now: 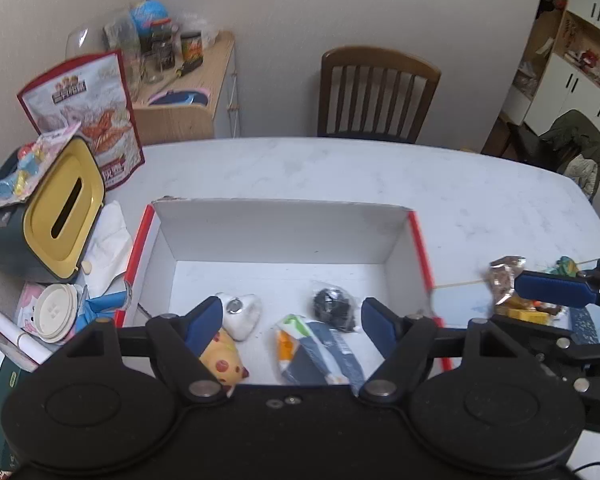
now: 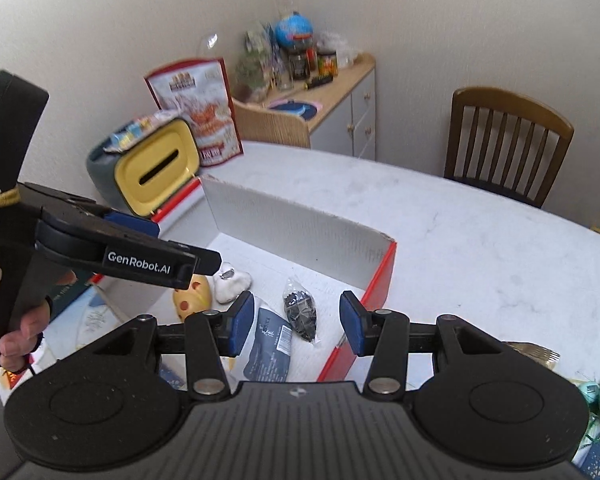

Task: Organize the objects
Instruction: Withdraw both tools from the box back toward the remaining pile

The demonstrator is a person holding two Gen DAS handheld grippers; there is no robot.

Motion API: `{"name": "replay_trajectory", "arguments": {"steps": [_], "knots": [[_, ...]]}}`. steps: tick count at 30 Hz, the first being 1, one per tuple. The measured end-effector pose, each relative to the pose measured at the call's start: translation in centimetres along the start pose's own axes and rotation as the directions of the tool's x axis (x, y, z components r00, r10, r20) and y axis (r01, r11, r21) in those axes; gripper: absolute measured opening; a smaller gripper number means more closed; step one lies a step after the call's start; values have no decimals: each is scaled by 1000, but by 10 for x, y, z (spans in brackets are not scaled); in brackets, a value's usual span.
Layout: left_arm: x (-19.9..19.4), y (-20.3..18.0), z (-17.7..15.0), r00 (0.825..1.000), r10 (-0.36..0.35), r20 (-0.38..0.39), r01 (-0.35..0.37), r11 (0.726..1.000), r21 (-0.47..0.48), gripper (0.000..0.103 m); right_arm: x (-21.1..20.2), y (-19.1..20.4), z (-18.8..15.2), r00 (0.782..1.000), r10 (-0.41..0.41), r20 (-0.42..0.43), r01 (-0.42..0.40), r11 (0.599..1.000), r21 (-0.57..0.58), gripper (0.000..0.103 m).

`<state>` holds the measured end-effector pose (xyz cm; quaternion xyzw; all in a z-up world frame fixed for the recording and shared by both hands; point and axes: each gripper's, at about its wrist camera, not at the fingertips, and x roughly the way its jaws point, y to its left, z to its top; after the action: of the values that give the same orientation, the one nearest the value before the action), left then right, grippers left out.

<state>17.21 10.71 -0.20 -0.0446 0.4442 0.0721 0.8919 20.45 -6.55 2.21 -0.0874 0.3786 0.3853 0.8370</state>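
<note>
A white cardboard box with red edges [image 1: 284, 228] lies open on the table. Inside it are a white toy [image 1: 242, 314], a yellow spotted toy [image 1: 222, 360], a black packet [image 1: 334, 308] and a blue-and-white packet [image 1: 316, 354]. My left gripper [image 1: 292, 326] hangs above the box's near side, open, with nothing between its fingers. My right gripper [image 2: 296, 328] hovers over the box's near right corner, also open and empty; the black packet [image 2: 300, 312] shows through the gap. A person's hand [image 2: 20, 332] holds the left gripper's handle.
A tissue box with a yellow lid [image 1: 66, 208], a red snack bag [image 1: 96, 120] and stacked lids [image 1: 56, 312] crowd the table's left side. Loose snack packets [image 1: 504, 280] lie right of the box. A wooden chair [image 1: 376, 92] and a cluttered side cabinet [image 1: 188, 92] stand behind the table.
</note>
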Motion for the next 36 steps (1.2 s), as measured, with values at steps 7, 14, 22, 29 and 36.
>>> {"name": "replay_trajectory", "arguments": {"steps": [7, 14, 22, 29, 36], "knots": [[-28, -29, -20, 998, -21, 62, 19, 999, 41, 81, -44, -9, -28, 998, 12, 59, -14, 999, 32, 46], [-45, -64, -40, 993, -59, 102, 48, 994, 100, 87, -77, -22, -57, 994, 5, 107, -13, 998, 69, 48], [-46, -102, -61, 987, -126, 102, 108, 981, 164, 99, -108, -55, -94, 989, -42, 140, 19, 986, 164, 57], [-37, -132, -72, 982, -169, 85, 150, 969, 194, 102, -127, -86, -132, 986, -102, 132, 71, 973, 221, 71], [-18, -163, -79, 979, -195, 60, 178, 961, 211, 102, -136, -115, -157, 978, -171, 120, 137, 959, 249, 79]]}}
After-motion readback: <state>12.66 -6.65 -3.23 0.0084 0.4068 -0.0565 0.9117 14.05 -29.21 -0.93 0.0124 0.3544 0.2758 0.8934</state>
